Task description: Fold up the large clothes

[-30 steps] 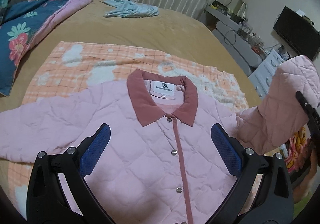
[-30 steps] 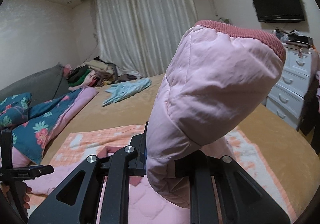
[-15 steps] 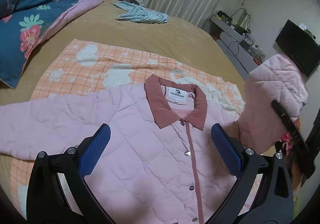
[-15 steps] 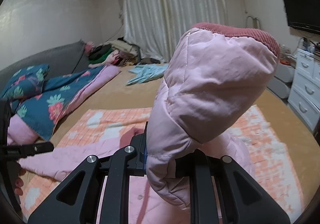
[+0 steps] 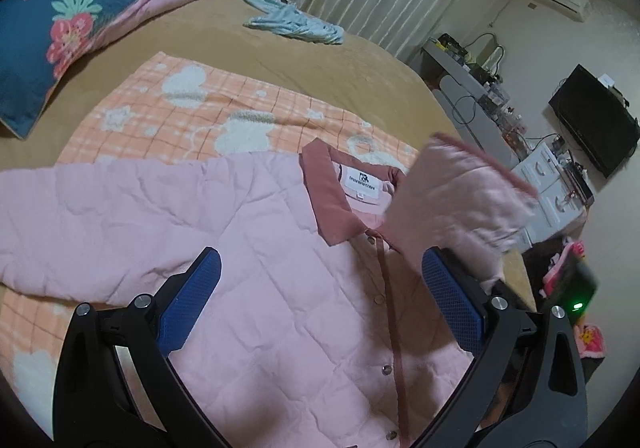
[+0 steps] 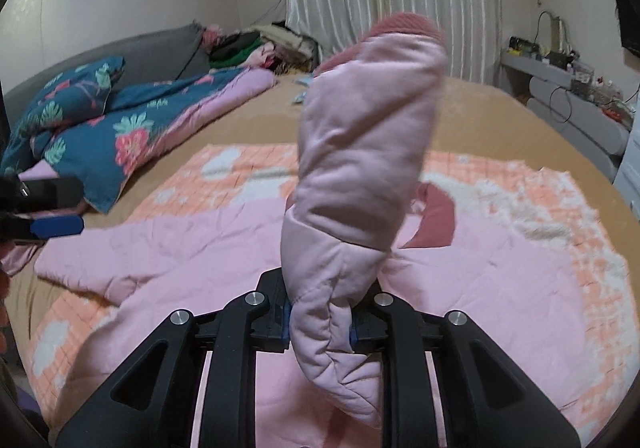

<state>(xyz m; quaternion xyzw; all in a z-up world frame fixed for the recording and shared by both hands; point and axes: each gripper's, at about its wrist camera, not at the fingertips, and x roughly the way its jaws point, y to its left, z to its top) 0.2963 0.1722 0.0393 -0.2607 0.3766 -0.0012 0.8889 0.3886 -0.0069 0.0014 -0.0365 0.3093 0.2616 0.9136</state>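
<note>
1. The pink quilted jacket (image 5: 256, 272) lies front-up on an orange checked blanket (image 5: 188, 116), which is spread over the tan bed (image 5: 256, 52).
2. Its dusty-rose collar (image 5: 324, 192) sits near the centre of the left wrist view, with a white label inside the neck and a snap placket running down toward 6 o'clock.
3. One sleeve stretches flat toward 9 o'clock in that view, its end reaching the blanket's edge.
4. The other sleeve (image 6: 360, 168) is lifted off the jacket and stands upright in the right wrist view, its rose cuff at 12 o'clock.
5. The right gripper (image 6: 320, 324) is clamped narrowly on this sleeve; its jaws have just eased apart a little, the quilted fabric pinched between them.
6. In the left wrist view the raised sleeve appears blurred at 2 o'clock, above the jacket's shoulder.
7. The left gripper (image 5: 320, 304) is spread wide with nothing between its blue pads (image 5: 188, 304), poised over the jacket's chest.
8. A floral navy quilt (image 5: 60, 20) lies at 10 o'clock, and a light-blue garment (image 5: 296, 22) rests at 12 o'clock on the bed.
</note>
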